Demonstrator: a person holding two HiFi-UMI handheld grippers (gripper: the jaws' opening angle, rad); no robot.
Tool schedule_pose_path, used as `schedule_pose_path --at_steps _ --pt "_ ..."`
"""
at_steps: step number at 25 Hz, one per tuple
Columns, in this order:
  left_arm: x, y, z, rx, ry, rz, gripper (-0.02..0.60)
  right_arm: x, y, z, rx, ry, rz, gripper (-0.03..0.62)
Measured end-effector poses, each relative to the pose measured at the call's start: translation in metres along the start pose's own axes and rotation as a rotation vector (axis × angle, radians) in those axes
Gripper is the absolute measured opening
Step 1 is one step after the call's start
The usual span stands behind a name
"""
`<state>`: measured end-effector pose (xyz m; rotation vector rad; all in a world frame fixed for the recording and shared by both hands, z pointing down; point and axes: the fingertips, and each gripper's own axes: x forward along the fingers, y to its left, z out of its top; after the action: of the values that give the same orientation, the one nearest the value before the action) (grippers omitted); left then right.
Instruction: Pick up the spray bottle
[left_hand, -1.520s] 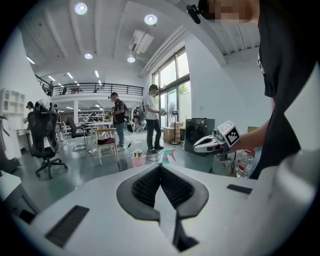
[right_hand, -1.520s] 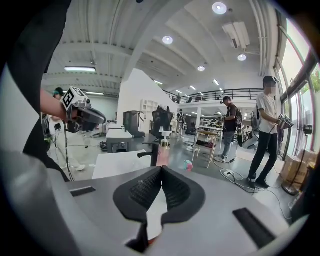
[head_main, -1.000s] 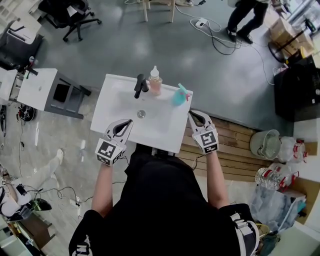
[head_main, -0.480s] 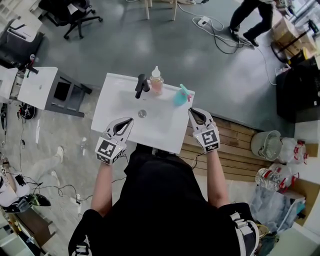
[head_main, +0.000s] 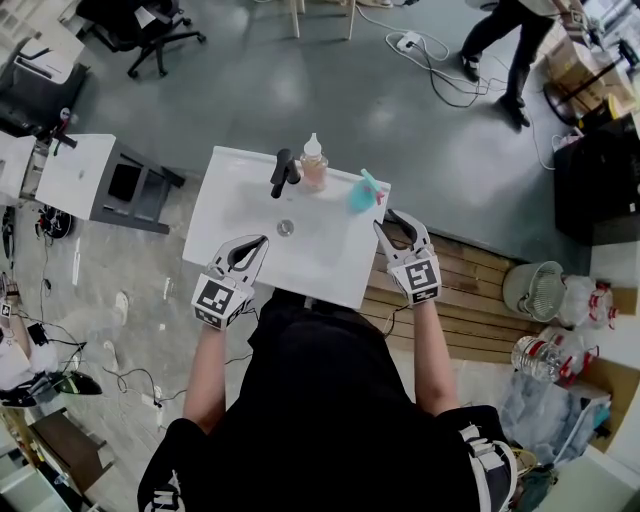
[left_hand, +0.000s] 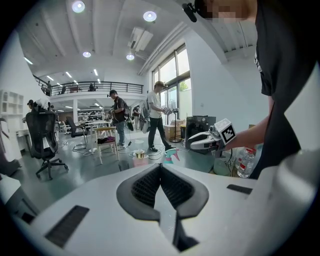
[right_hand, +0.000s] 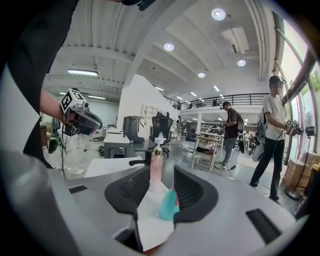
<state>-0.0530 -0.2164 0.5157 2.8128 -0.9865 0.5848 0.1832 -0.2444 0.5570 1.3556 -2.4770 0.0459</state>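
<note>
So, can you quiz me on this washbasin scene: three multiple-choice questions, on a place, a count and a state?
1. Where does the teal plastic spray bottle stand? A on the floor; B at the back right corner of the white washbasin; C over the drain.
2. How many bottles stand on the washbasin? A one; B two; C four.
3. The jaws of the right hand-held gripper are: A apart; B shut on the spray bottle; C pressed together, empty.
Answers: B, the head view shows it there. B, the spray bottle plus a pink pump bottle. A, they have just been opening, with nothing between them; the spray bottle stands just ahead.
</note>
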Motion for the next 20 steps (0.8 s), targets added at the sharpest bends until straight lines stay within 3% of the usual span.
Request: schedule_pose_path --at_steps 6,9,14,20 --pt "0.003 0.002 -0.002 -0.007 0.0 0.005 0.021 0.003 -0.006 -0.001 0.014 -0.004 -0.029 0.284" --pt "0.004 0.004 -0.002 -0.007 -0.001 0.008 0.021 0.005 -0.011 -0.001 0.015 -0.015 -0.067 0.378" --pt "0.002 0.006 -0.001 -0.021 -0.005 0.011 0.021 0.005 -0.024 -0.006 0.026 -0.022 -0.126 0.427" --pt "0.004 0.011 -0.006 -0.036 -0.003 0.015 0.021 0.012 -0.031 -0.015 0.055 -0.014 -0.14 0.43"
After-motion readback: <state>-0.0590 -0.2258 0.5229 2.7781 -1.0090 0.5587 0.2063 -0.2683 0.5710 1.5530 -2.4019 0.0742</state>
